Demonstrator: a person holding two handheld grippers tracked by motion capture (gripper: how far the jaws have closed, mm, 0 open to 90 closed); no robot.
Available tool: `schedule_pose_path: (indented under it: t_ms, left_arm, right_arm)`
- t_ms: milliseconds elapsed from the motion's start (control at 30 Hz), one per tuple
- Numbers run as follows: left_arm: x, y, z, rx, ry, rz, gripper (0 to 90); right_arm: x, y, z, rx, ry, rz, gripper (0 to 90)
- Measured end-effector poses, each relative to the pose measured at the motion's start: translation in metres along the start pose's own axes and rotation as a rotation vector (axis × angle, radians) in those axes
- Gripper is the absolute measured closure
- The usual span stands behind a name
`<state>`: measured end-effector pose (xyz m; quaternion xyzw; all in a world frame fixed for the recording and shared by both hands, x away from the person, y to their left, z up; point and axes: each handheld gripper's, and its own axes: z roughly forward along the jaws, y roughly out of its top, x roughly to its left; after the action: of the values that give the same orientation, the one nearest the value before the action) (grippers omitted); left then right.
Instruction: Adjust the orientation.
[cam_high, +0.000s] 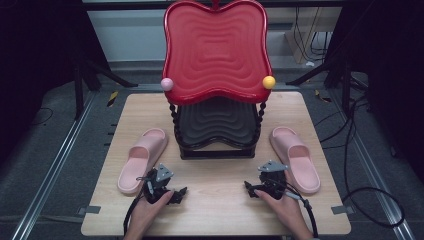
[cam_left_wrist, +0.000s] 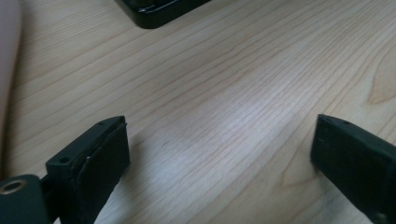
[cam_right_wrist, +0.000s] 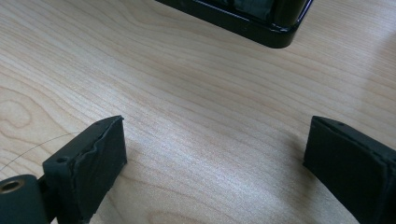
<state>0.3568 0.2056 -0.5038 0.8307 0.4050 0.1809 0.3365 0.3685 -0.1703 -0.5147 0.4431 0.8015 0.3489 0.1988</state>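
A two-tier stand rises at the table's far middle, with a red wavy tray on top and a black tray below. A pink slipper lies to its left and another pink slipper to its right. My left gripper rests low near the front edge, beside the left slipper, jaws wide apart over bare wood. My right gripper sits beside the right slipper, also open with nothing between its fingers. The stand's black base corner shows ahead of the left gripper, and the black base ahead of the right.
The wooden table stands on a grey floor with metal rails. A pink ball and a yellow ball cap the stand's posts. Cables loop on the floor at the right. Dark tripod legs stand at both back corners.
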Motion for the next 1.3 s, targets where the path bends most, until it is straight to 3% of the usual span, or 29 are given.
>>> schedule_pose_path:
  t_ms: [100,133,267,333,367,400,433,467,500,533,567,633,700,733,767,833,900,967,1067,1133,1300]
  left_arm:
    - [0.005,0.004,-0.012,-0.025,-0.002,-0.004,5.1]
    - [0.010,0.007,-0.023,-0.020,0.007,0.017,5.1]
    - [0.024,0.011,-0.038,0.002,0.029,0.036,5.4]
    - [0.046,0.013,-0.052,0.027,0.069,0.048,7.7]
    - [0.046,0.013,-0.052,0.027,0.069,0.048,7.9]
    - [0.069,0.014,-0.064,0.058,0.088,0.028,8.1]
    - [0.069,0.014,-0.064,0.058,0.088,0.028,8.2]
    - [0.091,0.015,-0.075,0.070,0.121,0.004,8.7]
    - [0.099,0.015,-0.079,0.075,0.131,-0.012,9.0]
    - [0.099,0.015,-0.079,0.075,0.131,-0.012,9.5]
    - [0.112,0.016,-0.084,0.087,0.138,-0.030,9.5]
    - [0.128,0.018,-0.087,0.111,0.156,-0.027,14.8]
    - [0.140,0.021,-0.084,0.133,0.162,-0.039,17.0]
    - [0.144,0.023,-0.081,0.137,0.156,-0.040,25.6]
    - [0.150,0.027,-0.072,0.165,0.165,-0.037,27.5]
    - [0.151,0.029,-0.068,0.174,0.171,-0.037,31.5]
    - [0.157,0.031,-0.054,0.205,0.174,-0.052,46.5]
    - [0.159,0.032,-0.051,0.213,0.172,-0.056,52.6]
    - [0.161,0.036,-0.044,0.240,0.159,-0.063,57.1]
    - [0.162,0.040,-0.041,0.268,0.178,-0.053,62.1]
    - [0.168,0.040,-0.036,0.275,0.169,-0.083,70.0]
  right_arm:
    - [0.000,0.000,0.000,0.000,0.000,0.000,5.8]
    - [0.000,0.000,0.000,0.000,0.000,0.000,5.8]
    - [0.000,0.000,0.000,0.002,0.001,0.002,5.8]
    - [0.000,0.000,-0.001,0.002,0.003,0.001,5.8]
    - [0.000,0.000,-0.001,0.002,0.003,0.001,5.8]
    - [0.000,-0.001,-0.001,0.001,0.007,-0.001,5.8]
    - [0.000,-0.001,-0.001,0.001,0.007,-0.001,5.8]
    - [0.000,-0.001,-0.001,0.002,0.007,-0.004,5.8]
    - [0.000,-0.001,-0.001,0.002,0.006,-0.004,5.8]
    - [0.000,-0.001,-0.001,0.001,0.008,-0.004,5.8]
    - [0.000,-0.001,-0.001,0.001,0.008,-0.004,5.8]
    - [0.000,-0.001,-0.001,0.002,0.007,-0.004,5.8]
    - [0.000,-0.001,-0.001,0.002,0.006,-0.004,5.8]
    - [0.000,-0.001,-0.001,0.002,0.007,-0.003,5.8]
    - [0.000,-0.001,-0.001,0.001,0.007,-0.004,5.8]
    - [0.000,-0.001,-0.001,0.001,0.008,-0.004,5.8]
    - [0.000,-0.001,-0.001,0.002,0.007,-0.003,5.8]
    - [0.000,-0.001,-0.001,0.002,0.007,-0.003,5.8]
    - [0.000,-0.001,-0.001,0.001,0.007,-0.004,5.8]
    - [0.000,-0.001,-0.001,0.001,0.008,-0.004,5.8]
    - [0.000,-0.001,-0.001,0.001,0.008,-0.006,5.8]
